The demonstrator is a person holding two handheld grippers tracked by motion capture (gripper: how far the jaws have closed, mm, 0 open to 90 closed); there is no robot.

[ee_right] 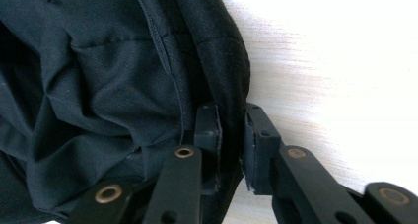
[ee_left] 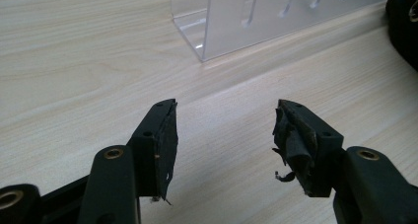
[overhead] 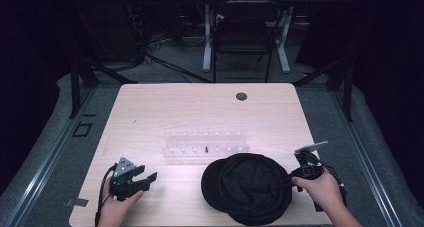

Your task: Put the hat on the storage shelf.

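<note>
A clear plastic rack is seen beyond both hand-held grippers, roughly between them and farther up the tabletop; its corner stands just ahead of the left hand-held gripper. A small dark round grommet is set in the tabletop well beyond the rack. Nothing is placed between the left hand-held gripper and the rack.

The tabletop is pale wood grain, brightly lit. Past its far edge a dark room is seen, with a black chair, white desk legs and cables on a grey floor.

The left hand-held gripper is held low over bare wood, jaws wide apart, nothing between them. The black hat lies just to the left of the right hand-held gripper, at the near edge of the tabletop. In the right gripper view the hat's rim is pinched between the jaws of the right hand-held gripper, which are nearly closed on the fabric.
</note>
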